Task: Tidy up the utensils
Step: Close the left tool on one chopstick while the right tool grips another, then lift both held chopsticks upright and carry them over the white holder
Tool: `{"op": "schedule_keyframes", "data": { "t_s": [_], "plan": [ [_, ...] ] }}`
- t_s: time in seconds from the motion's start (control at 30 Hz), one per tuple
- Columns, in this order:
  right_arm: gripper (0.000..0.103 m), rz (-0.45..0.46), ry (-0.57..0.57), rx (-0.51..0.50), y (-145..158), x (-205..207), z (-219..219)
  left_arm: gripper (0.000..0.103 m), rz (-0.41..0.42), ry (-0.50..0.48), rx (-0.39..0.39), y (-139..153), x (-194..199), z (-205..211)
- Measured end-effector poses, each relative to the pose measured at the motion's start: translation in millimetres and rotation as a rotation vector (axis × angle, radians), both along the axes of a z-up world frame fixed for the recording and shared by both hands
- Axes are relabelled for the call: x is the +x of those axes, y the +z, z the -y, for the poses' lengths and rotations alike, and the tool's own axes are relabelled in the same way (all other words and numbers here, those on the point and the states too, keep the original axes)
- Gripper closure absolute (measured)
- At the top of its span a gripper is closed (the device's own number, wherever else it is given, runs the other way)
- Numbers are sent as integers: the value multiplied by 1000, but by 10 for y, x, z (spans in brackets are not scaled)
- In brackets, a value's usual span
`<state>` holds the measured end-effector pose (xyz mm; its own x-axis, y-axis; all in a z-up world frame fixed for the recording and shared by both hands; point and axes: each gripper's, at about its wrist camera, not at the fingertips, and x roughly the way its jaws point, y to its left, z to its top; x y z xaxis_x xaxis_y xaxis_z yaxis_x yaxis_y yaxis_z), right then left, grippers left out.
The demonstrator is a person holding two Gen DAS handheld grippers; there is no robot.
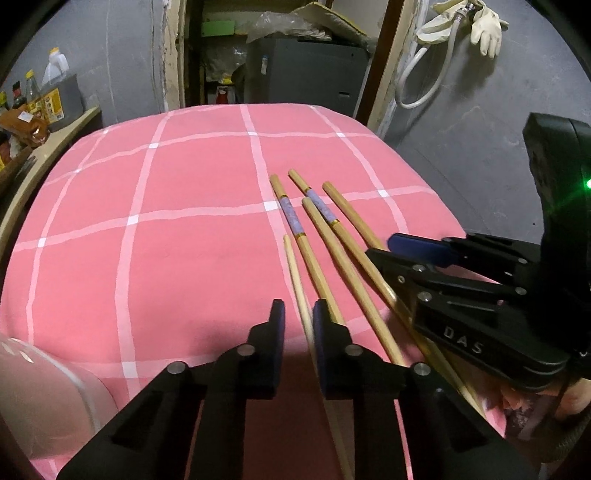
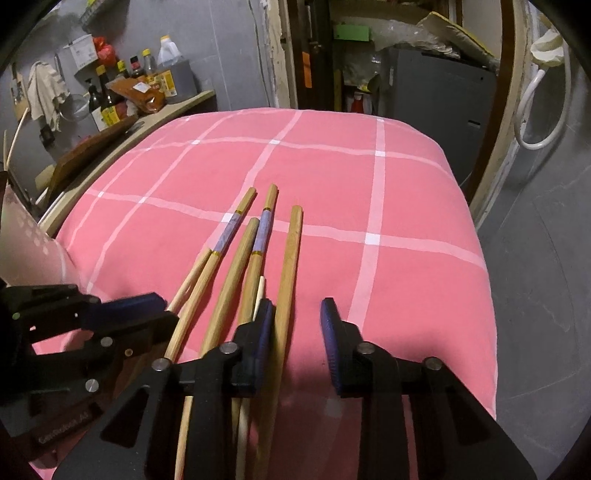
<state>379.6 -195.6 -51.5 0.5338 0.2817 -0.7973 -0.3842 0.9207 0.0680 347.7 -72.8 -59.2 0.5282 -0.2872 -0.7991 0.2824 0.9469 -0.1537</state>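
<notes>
Several bamboo chopsticks lie side by side on a pink checked cloth (image 1: pixel 166 258). Two have purple bands (image 1: pixel 291 218), (image 2: pixel 263 230). A thin pale chopstick (image 1: pixel 295 273) runs between the fingers of my left gripper (image 1: pixel 298 317), which is open around it, close to the right finger. My right gripper (image 2: pixel 297 317) is open; a plain thick chopstick (image 2: pixel 290 266) lies between its fingers, beside the left one. The right gripper shows in the left wrist view (image 1: pixel 413 254), over the chopsticks' near ends. The left gripper shows in the right wrist view (image 2: pixel 140 306).
A pale pink container (image 1: pixel 44 391) stands at the cloth's near left corner. A counter with bottles and jars (image 2: pixel 122 92) runs along the left. A grey cabinet (image 1: pixel 306 70) stands behind, and a glove and a hose (image 1: pixel 484 26) hang on the right wall.
</notes>
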Motion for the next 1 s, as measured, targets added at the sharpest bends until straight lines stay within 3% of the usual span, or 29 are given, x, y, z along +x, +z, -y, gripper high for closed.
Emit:
{"op": "schedule_keyframes", "data": {
  "t_s": [0.03, 0.13, 0.3, 0.5, 0.8, 1.0],
  "plan": [
    [92, -7, 0, 9, 1, 3, 17, 95, -6, 1, -5, 3, 3, 1],
    [97, -33, -17, 56, 7, 15, 78, 98, -28, 12, -25, 16, 10, -27],
    [98, -31, -49, 133, 46, -129, 174, 100, -37, 30, -53, 58, -58, -79],
    [98, 55, -63, 228, 227, -452, 257, 100, -1, 17, -65, 160, -293, -72],
    [98, 315, -48, 380, 607, -1096, 243, 100, 227, -13, -147, 557, -864, -135],
    [98, 456, -37, 473, 783, -1393, 168, 100, 407, 25, -203, 876, -1153, -251]
  ]
}}
